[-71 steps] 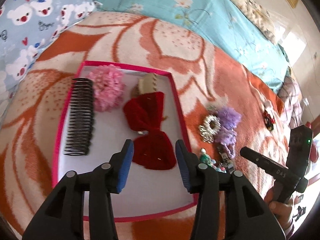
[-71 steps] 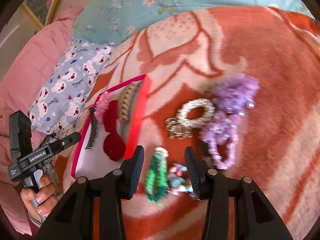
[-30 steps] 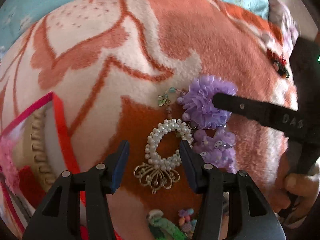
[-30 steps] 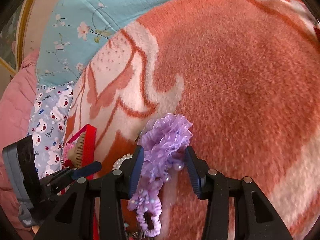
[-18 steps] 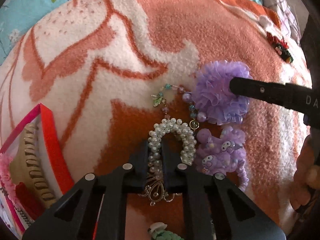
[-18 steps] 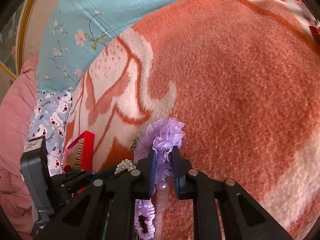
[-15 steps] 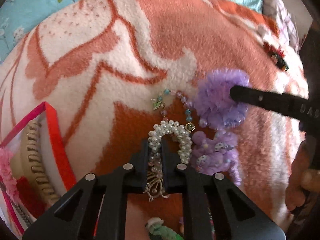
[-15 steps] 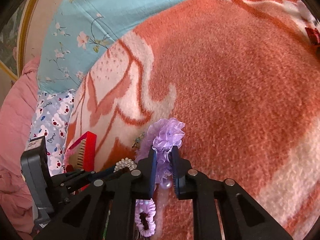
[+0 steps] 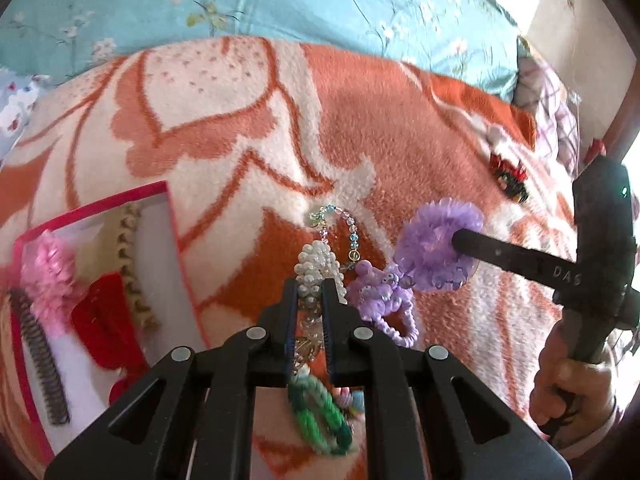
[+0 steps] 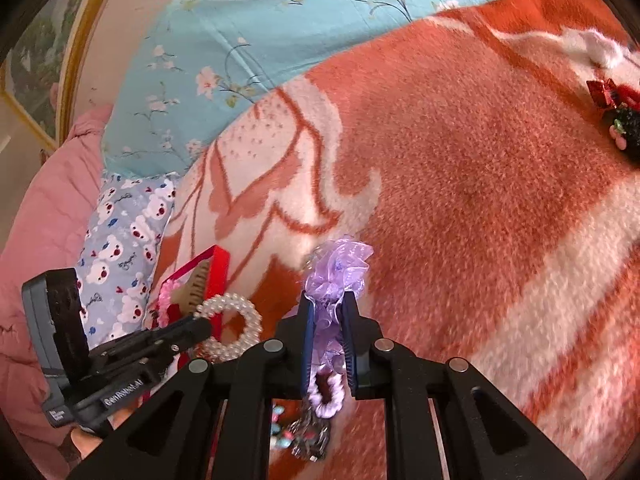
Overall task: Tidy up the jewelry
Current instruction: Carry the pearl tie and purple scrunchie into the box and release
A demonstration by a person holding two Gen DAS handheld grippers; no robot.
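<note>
My left gripper is shut on a white pearl hair ring, lifted off the orange blanket; the same pearl hair ring hangs at the left in the right wrist view. My right gripper is shut on a purple ruffled scrunchie, also raised; that scrunchie shows at the right gripper's tip in the left wrist view. A pink-rimmed white tray at the left holds a black comb, pink scrunchie, red bow and beige claw clip.
On the blanket lie a purple character hair tie, a beaded chain, a green braided band and a red-black clip. A teal floral quilt and a bear-print pillow border the far side.
Both grippers closed, the left on the pearl ring and the right on the purple ruffled scrunchie, then rose with them off the blanket. The tray has come further into the left view.
</note>
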